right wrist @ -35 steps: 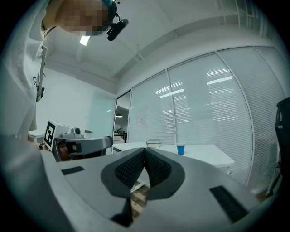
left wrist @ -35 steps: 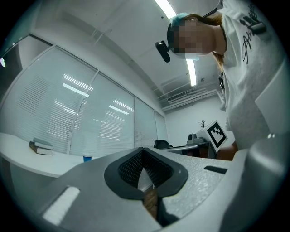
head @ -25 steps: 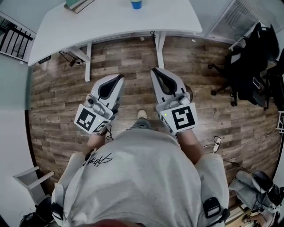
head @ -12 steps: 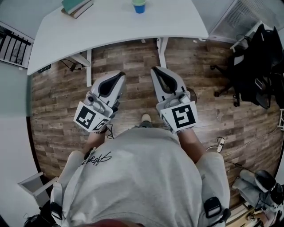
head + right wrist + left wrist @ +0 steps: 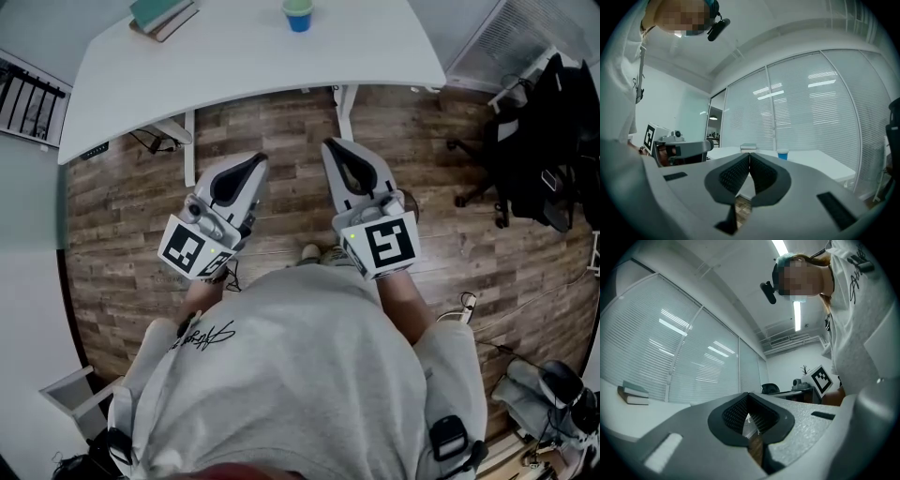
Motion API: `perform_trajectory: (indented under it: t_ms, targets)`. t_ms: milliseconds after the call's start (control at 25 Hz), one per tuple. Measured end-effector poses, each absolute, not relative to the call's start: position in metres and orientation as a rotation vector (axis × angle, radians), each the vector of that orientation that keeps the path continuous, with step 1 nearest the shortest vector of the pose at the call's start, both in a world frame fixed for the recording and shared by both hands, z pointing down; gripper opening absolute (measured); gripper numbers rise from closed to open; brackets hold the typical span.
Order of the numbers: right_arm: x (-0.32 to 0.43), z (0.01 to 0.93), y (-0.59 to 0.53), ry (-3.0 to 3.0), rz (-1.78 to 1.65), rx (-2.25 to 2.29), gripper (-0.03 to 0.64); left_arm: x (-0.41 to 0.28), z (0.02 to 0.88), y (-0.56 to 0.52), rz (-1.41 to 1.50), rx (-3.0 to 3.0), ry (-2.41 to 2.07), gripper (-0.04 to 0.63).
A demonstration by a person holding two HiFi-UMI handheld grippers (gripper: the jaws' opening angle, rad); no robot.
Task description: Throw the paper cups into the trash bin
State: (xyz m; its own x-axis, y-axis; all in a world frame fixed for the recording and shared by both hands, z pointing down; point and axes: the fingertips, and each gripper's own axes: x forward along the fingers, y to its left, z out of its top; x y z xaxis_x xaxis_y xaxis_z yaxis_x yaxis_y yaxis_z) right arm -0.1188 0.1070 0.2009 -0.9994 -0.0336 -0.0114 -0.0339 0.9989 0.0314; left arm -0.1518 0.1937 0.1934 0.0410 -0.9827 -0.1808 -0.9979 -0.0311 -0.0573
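Paper cup [image 5: 298,14] stood upright on desk [image 5: 234,52], well ahead, just right of right gripper's [image 5: 339,146] aim. Both right and left gripper [image 5: 254,160] clenched, empty.

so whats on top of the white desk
On the white desk stand a blue paper cup and a small stack of books, teal one on top. The desk's far part lies outside the head view, so anything there is unseen.
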Motion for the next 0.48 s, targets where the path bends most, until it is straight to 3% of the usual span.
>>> perform_trajectory:
  t_ms: [480]
  targets:
    - [-0.125,0.207,0.109,3.170,0.099,-0.038,0.009,-0.167,0.196,0.204,0.157,-2.089,2.124,0.000]
